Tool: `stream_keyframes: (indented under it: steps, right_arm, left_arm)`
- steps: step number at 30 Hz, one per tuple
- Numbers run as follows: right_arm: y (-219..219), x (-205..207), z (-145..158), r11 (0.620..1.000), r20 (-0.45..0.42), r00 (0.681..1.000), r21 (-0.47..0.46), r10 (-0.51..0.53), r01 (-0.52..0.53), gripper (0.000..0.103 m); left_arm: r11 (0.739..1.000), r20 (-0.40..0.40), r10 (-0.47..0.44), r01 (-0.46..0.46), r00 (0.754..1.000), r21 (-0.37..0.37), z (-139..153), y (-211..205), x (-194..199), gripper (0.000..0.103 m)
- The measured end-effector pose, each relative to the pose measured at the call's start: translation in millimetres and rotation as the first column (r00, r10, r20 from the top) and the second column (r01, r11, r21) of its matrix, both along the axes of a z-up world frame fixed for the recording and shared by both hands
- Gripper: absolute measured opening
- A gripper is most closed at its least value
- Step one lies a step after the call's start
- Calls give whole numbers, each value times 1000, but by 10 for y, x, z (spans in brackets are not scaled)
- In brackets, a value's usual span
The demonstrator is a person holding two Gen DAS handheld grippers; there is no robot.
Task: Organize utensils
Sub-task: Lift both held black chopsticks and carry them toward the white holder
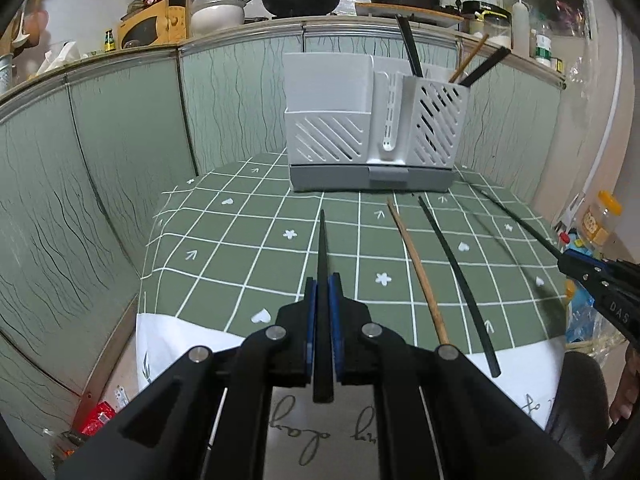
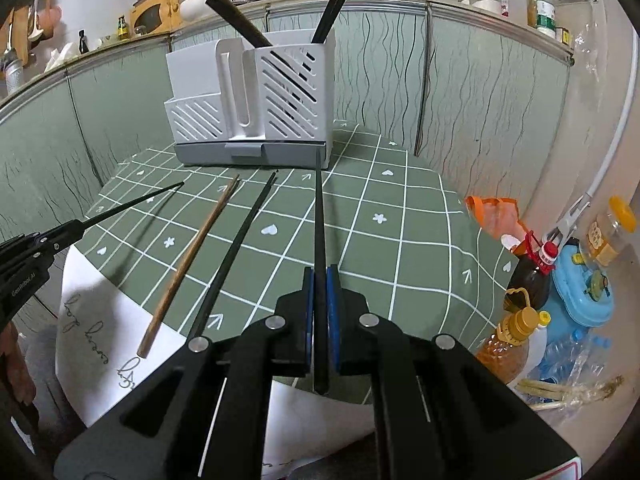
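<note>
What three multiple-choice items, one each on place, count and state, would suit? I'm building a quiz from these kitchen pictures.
1. Where do the stored chopsticks stand in the white holder?
A. slotted right compartment
B. low left compartment
C. grey drawer

2. How many chopsticks lie loose on the green cloth?
A. none
B. two
C. five

3. What is the left gripper doing?
A. open, empty
B. shut on a black chopstick
C. shut on a spoon

Answers: A, they rise from it; B, one brown chopstick and one black; B, pads clamp it.

holder (image 1: 372,136) behind chopsticks (image 1: 420,276) on table (image 1: 240,248)
</note>
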State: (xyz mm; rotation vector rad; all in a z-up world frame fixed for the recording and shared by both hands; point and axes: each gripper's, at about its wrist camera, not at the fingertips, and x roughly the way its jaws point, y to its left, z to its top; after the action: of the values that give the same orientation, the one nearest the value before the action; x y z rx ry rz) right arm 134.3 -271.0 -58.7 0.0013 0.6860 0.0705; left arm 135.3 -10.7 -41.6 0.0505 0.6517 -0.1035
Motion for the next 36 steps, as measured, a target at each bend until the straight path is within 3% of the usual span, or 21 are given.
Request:
stream_keyframes:
  steps: [9,36]
  right_arm:
    - [-69,-1,129,1000,14,1000,3,2,-2,6]
    - [-166,44,975,998,171,984,38,47,-54,6]
  left_arm:
    - [1000,18,-5,5,1000,-11,192,71,13,8]
    - [992,106,-77,87,991,-89,952,151,181,8]
